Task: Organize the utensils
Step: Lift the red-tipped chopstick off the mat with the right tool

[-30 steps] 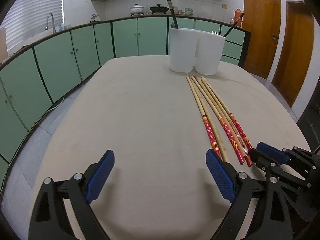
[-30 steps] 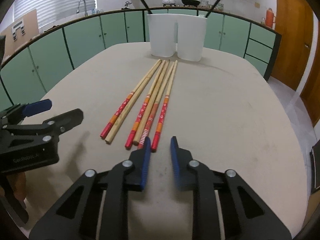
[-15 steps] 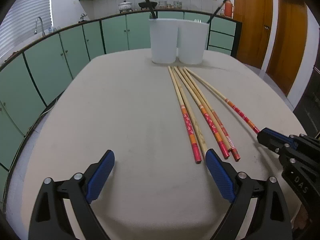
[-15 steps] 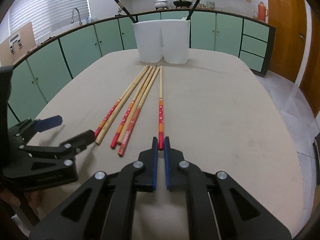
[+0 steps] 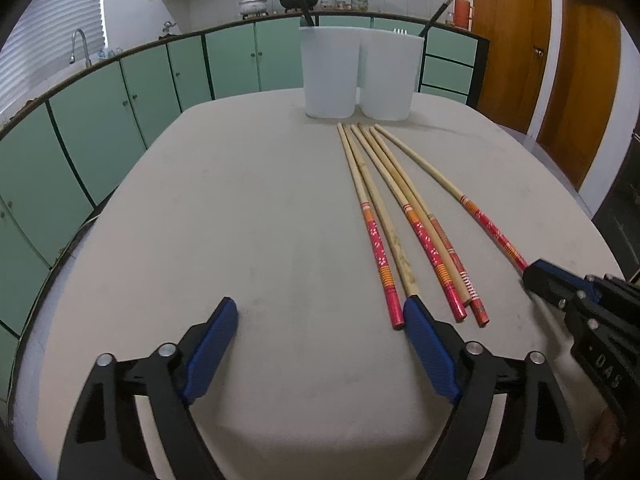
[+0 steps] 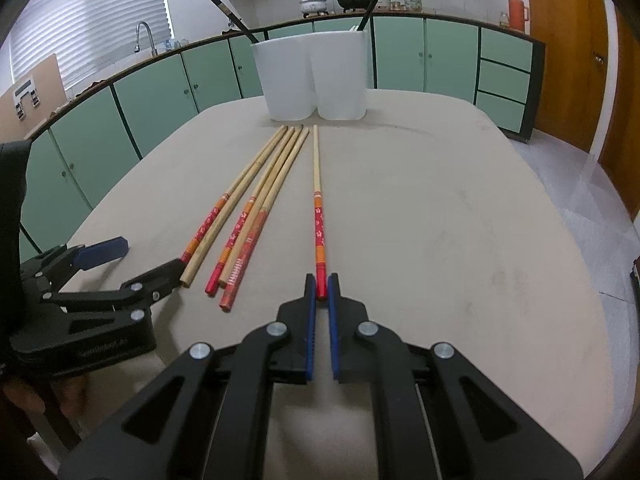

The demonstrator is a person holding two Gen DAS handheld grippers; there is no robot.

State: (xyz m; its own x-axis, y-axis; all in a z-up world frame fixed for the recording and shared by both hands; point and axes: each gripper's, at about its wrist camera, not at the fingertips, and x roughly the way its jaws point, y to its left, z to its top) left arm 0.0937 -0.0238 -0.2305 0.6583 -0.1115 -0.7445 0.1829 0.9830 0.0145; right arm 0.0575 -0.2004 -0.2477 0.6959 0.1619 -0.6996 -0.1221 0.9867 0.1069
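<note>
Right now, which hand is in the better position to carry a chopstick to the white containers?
The right. The right gripper is already shut on the red end of the separated chopstick, pointing toward the white containers. The left gripper is closing with only bare table between its pads.

On the table [image 5: 240, 216], four chopsticks [image 6: 256, 204] lie together before two cups [image 6: 312, 76]; a fifth chopstick [image 6: 318, 208] lies just right.
</note>
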